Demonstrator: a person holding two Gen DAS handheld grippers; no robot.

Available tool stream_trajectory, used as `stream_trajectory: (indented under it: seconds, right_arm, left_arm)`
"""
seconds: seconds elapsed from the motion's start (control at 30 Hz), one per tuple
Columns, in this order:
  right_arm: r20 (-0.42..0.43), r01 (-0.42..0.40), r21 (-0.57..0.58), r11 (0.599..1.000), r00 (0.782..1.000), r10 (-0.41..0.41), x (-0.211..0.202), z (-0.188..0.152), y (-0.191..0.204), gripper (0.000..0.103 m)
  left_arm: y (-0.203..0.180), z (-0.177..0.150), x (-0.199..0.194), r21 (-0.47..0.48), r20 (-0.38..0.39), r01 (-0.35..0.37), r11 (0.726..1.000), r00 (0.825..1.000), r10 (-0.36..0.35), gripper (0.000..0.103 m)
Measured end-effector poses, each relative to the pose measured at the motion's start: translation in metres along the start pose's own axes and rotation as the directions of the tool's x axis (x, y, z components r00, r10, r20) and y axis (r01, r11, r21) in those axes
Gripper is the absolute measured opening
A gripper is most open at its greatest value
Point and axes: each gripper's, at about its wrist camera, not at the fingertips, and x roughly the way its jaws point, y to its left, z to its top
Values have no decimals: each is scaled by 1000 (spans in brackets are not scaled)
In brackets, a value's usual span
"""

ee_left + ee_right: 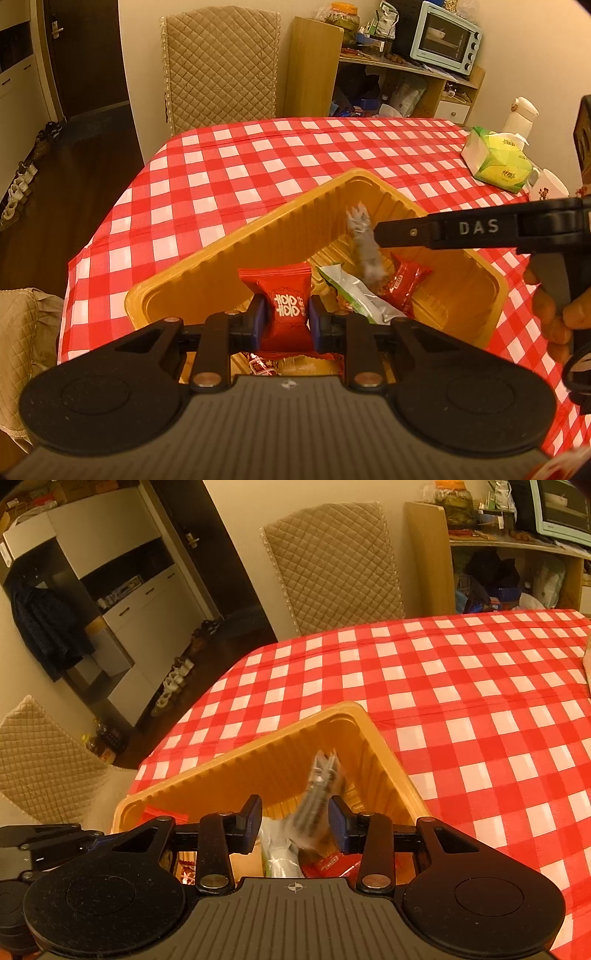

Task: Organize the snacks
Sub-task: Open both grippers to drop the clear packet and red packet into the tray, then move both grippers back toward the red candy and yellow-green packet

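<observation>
We've got the left gripper point(284, 319) clamped on a red candy packet point(282, 308), pads squeezing both sides, held over the near edge of the gold plastic tray point(207, 254). Right gripper point(293, 819) sits over the same tray with its jaws standing apart; a blurred grey wrapper point(317, 794) is between them and no pad seems to press on it, so we read it as loose or dropping. In the left view that grey wrapper point(364, 247) hangs just off the right gripper's tip, above a green-white packet point(354, 293) and another red packet point(404, 282) lying in the tray.

Risks from here:
- grey wrapper bounces off the pile and lands on the checked tablecloth point(236, 162)
- both grippers crowd one tray, fingers could knock together
- tray is light, a nudge on its wall could tip or slide it
- red packet held by its middle, may pivot when let go
</observation>
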Motion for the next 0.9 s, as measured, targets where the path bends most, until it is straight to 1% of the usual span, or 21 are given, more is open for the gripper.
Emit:
stream_trajectory:
  seconds: [0.27, 0.47, 0.5, 0.53, 0.57, 0.6, 0.67, 0.77, 0.83, 0.9]
  right_arm:
    - [-18, 2, 15, 1000, 1000, -1, -6, -8, -7, 41]
    - [-22, 0, 25, 1000, 1000, 1, -15, -15, -9, 42]
    - [-21, -2, 24, 1000, 1000, 2, -18, -16, -9, 42]
    - [-19, -3, 23, 1000, 1000, 3, -20, -18, -9, 45]
    - [-15, -3, 22, 1000, 1000, 3, -24, -19, -9, 51]
    - [-9, 0, 19, 1000, 1000, 0, -27, -20, -8, 54]
    - [9, 3, 10, 1000, 1000, -4, -37, -24, -7, 67]
    - [20, 1, -8, 1000, 1000, -1, -50, -31, -5, 73]
    - [21, 4, -19, 1000, 1000, -4, -58, -35, -4, 75]
    - [27, 0, -28, 1000, 1000, 1, -67, -40, -3, 77]
  left_arm:
    - [-5, 4, 4, 8, 2, 5, 1000, 1000, -5, 22]
    - [-10, 7, 1, 20, 32, 0, 1000, 999, -1, 23]
    - [-11, 8, 0, 19, 33, -1, 1000, 999, 0, 27]
    - [-11, 7, -1, 17, 34, -4, 1000, 999, 3, 29]
    - [-12, 7, -2, 14, 35, -9, 1000, 999, 8, 35]
    - [-12, 5, -4, 11, 36, -12, 1000, 999, 11, 38]
    - [-11, 2, -7, 0, 34, -12, 1000, 999, 12, 42]
    - [-12, -4, -16, -17, 31, -16, 1000, 999, 17, 52]
    - [-14, -9, -24, -28, 34, -18, 999, 999, 19, 56]
    - [-15, -14, -35, -39, 39, -17, 999, 999, 18, 62]
